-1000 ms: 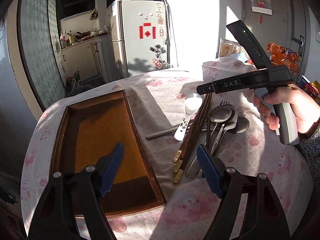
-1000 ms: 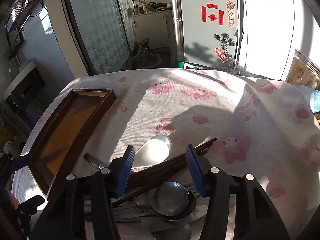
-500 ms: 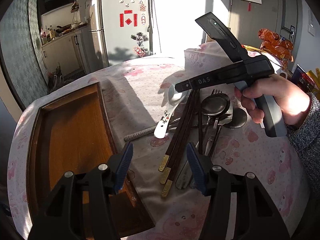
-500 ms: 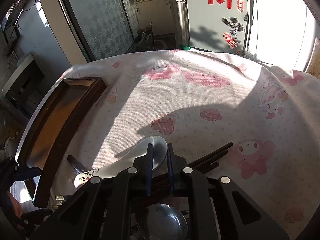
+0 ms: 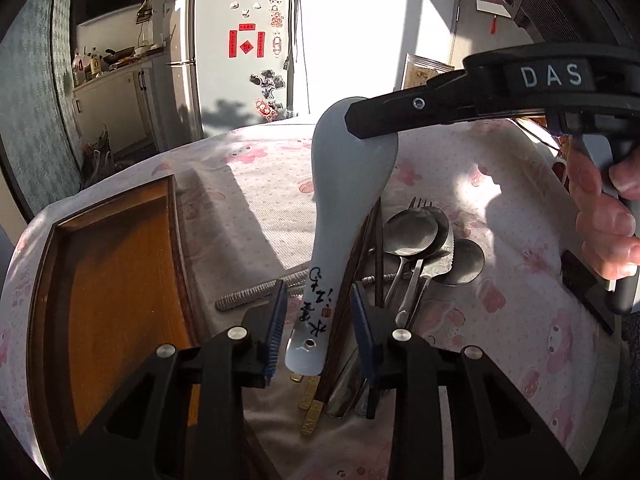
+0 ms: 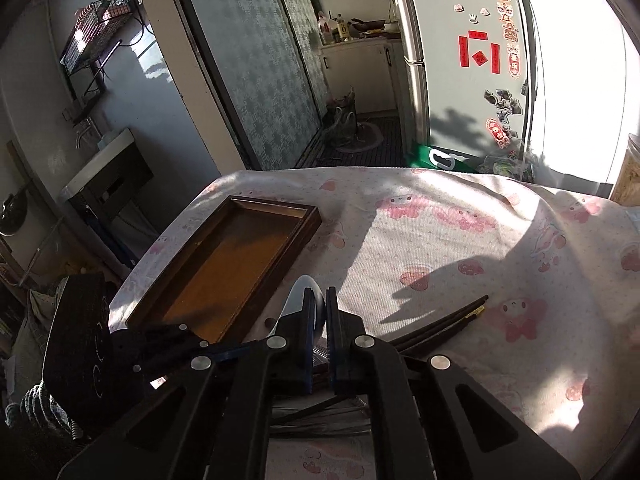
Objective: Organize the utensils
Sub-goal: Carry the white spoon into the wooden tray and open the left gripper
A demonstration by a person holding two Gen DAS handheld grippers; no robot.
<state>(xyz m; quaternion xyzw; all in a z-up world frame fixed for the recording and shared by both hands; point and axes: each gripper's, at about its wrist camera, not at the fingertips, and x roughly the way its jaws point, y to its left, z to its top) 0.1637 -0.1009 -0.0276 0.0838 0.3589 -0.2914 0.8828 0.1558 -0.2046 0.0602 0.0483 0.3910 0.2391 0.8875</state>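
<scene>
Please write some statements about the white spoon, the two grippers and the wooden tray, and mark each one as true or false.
1. The right gripper is shut on the bowl of the white spoon. True.
2. The spoon lies flat on the tablecloth. False: it hangs lifted above the pile of utensils.
3. The left gripper is open, with the spoon's handle between its jaws. True.
4. The wooden tray already holds chopsticks. False: nothing lies in it; the chopsticks are on the cloth.

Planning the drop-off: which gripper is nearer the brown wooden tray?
Left. The left gripper hovers beside the brown wooden tray's right rim; the right gripper is farther, gripping the white ceramic spoon.
</scene>
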